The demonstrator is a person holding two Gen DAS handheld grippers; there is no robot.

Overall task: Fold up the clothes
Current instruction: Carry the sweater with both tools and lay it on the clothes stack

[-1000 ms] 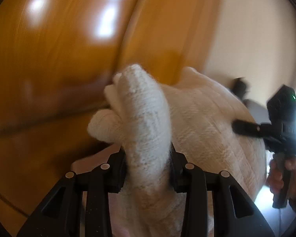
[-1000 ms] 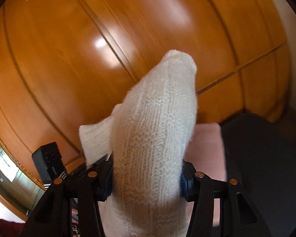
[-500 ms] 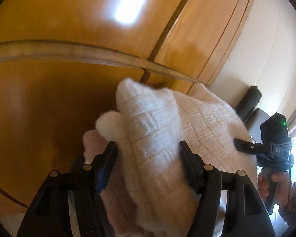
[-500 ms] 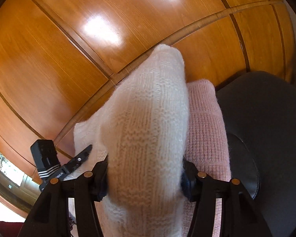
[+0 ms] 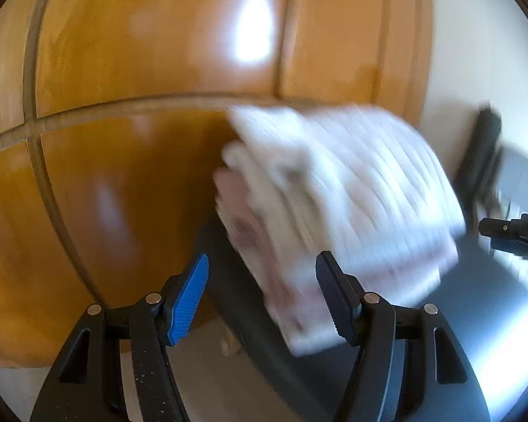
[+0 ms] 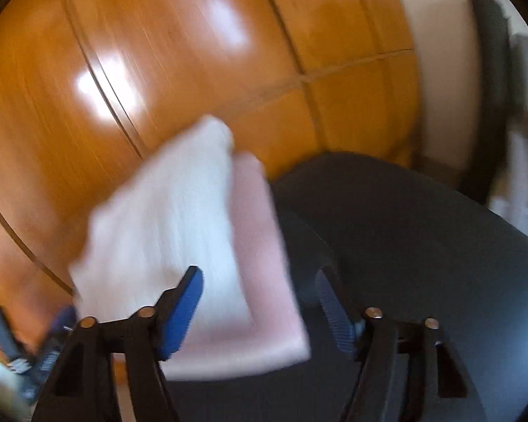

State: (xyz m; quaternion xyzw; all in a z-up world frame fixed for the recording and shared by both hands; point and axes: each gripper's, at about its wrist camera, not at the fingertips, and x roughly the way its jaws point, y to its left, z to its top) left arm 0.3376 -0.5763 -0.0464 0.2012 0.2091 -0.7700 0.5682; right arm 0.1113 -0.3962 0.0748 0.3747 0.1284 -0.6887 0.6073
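Observation:
A folded white knit sweater (image 5: 338,183) lies on top of a folded pink garment (image 5: 239,218) on a dark chair seat (image 5: 236,302). In the left wrist view my left gripper (image 5: 260,270) stands open just in front of the stack's near corner, pads off the cloth. The right wrist view shows the same white sweater (image 6: 169,218) over the pink garment (image 6: 264,281). My right gripper (image 6: 258,277) has its jaws opening, and the pink garment's edge lies between them without being pressed. The right gripper (image 5: 510,232) also shows at the left view's right edge. Both views are blurred.
Glossy wooden cupboard doors (image 5: 158,70) stand close behind the chair. The seat (image 6: 422,246) stretches to the right of the stack. A dark chair part (image 6: 489,70) stands upright against a cream wall (image 5: 475,35). Pale floor (image 5: 200,369) shows under the seat's edge.
Both grippers have let go of the white sweater and drawn back and down. The sweater now lies flat on the pink garment instead of standing between the fingers.

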